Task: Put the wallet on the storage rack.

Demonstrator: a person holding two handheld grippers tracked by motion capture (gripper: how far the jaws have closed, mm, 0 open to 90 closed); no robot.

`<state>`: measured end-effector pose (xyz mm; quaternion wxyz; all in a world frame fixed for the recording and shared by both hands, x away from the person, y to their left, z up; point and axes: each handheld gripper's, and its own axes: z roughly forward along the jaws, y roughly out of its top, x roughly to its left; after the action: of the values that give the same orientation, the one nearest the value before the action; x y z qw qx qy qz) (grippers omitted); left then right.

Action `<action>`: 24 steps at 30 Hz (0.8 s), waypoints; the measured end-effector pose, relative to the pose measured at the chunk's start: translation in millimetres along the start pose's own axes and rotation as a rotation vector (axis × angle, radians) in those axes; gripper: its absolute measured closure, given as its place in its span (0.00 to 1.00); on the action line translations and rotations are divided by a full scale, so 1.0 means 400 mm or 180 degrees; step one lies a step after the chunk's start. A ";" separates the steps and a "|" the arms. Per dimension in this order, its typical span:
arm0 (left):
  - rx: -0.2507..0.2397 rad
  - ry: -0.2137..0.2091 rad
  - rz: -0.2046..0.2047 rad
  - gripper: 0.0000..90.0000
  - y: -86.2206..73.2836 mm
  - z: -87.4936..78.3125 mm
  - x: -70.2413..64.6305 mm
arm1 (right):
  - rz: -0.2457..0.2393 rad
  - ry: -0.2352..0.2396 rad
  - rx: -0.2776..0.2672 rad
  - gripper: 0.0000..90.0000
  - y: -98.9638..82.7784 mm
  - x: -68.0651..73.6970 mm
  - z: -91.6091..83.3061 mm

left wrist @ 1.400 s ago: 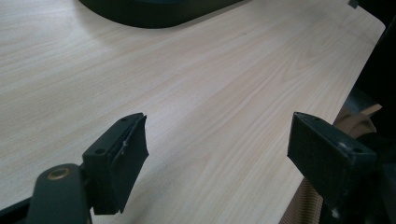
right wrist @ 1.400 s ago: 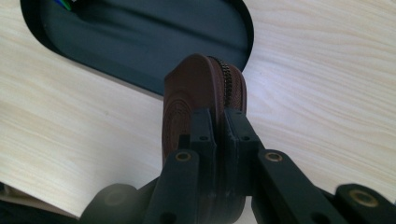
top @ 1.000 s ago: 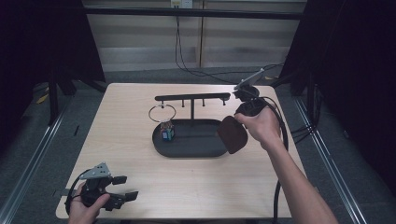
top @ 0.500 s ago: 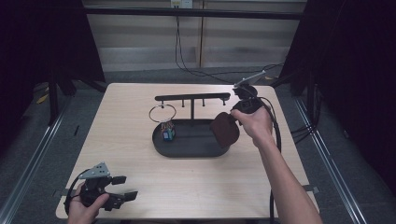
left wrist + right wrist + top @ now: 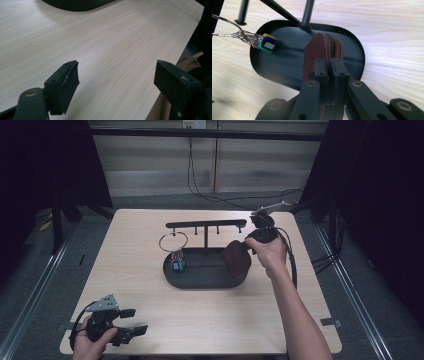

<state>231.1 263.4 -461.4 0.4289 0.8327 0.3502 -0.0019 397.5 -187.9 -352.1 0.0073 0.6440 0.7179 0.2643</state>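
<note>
Right gripper: fingers pinched tight on the brown zip pouch, above the black tray.
Left gripper: fingers wide, empty, near tabletop's near-left corner.
Risk: pouch may slip or knock the key ring.

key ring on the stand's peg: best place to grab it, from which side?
Grip the thin silver wire key ring at its bare lower arc, just above the coloured tags, coming from the table's front-left. It hangs from the black T-shaped stand, loop facing forward; the open left tool is free, while the right tool holds the brown zip pouch.
</note>
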 end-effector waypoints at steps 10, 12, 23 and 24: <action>-0.0010 0.0008 -0.0025 0.22 -0.001 0.000 0.002 | 0.0103 0.0058 -0.0046 0.94 -0.018 -0.018 0.069; -0.0007 0.0011 -0.0015 0.22 -0.001 0.000 0.001 | 0.0123 0.0081 -0.0066 0.94 -0.021 -0.022 0.080; 0.0027 -0.0006 -0.0021 0.22 0.000 0.004 0.003 | 0.0154 0.0154 -0.0223 0.94 -0.036 -0.042 0.134; 0.0017 0.0002 -0.0026 0.22 0.000 0.003 0.003 | 0.0165 0.0165 -0.0264 0.94 -0.037 -0.044 0.138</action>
<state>232.5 263.0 -462.6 0.4266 0.8324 0.3537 -0.0043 406.2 -184.2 -411.1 0.0085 0.6545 0.6893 0.3106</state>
